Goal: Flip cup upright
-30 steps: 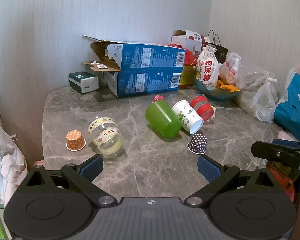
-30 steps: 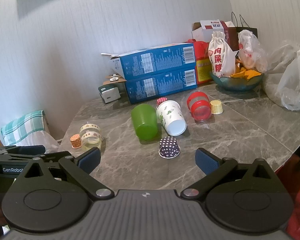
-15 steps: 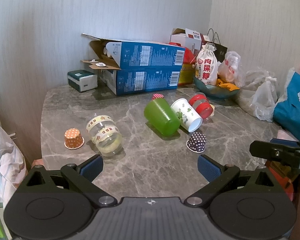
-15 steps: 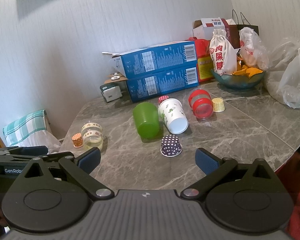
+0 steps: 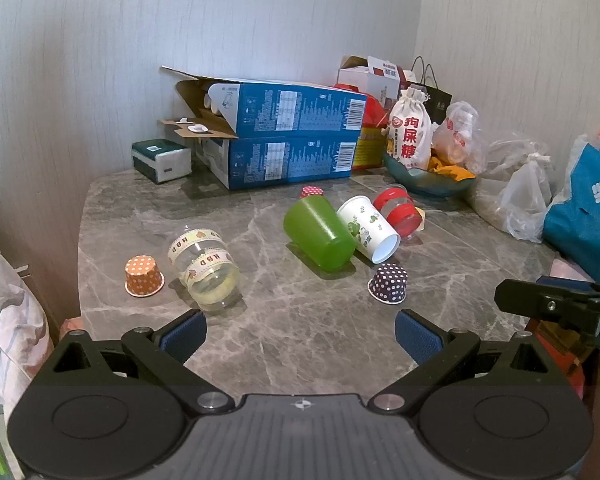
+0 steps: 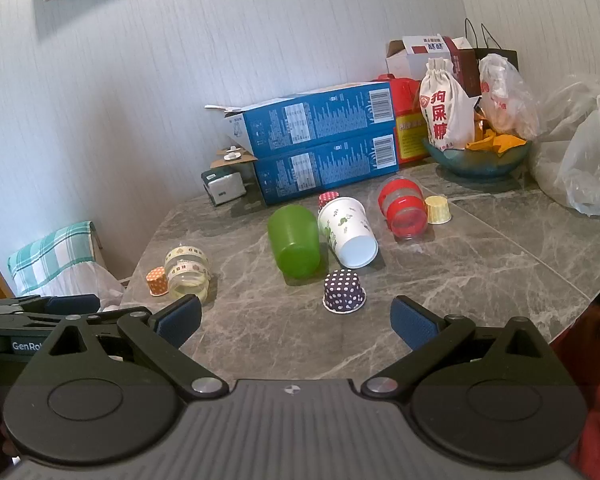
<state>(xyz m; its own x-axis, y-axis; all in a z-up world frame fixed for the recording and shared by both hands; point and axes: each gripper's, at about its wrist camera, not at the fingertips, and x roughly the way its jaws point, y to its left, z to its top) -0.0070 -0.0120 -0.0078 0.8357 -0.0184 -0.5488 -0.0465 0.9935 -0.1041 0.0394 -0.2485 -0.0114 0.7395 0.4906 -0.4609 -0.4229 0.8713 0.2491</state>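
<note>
L gripper (image 5: 300,330) & R gripper (image 6: 296,320) both spread wide, nothing held. Clear cup (image 5: 204,266) on side, tape reads "HBD". Cloth bag (image 6: 446,110): 狗屎糖.

Plastic cup (image 5: 318,236) on side, center table (image 5: 300,344); paper cup (image 5: 370,228) touching its right; boxes (image 5: 288,140) behind.

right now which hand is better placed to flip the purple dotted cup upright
Right. The purple dotted cup sits upside down just ahead of the open right gripper, nearly between its fingers. From the left gripper, also open, the cup lies off toward its right finger, and the clear taped cup is closer.
</note>
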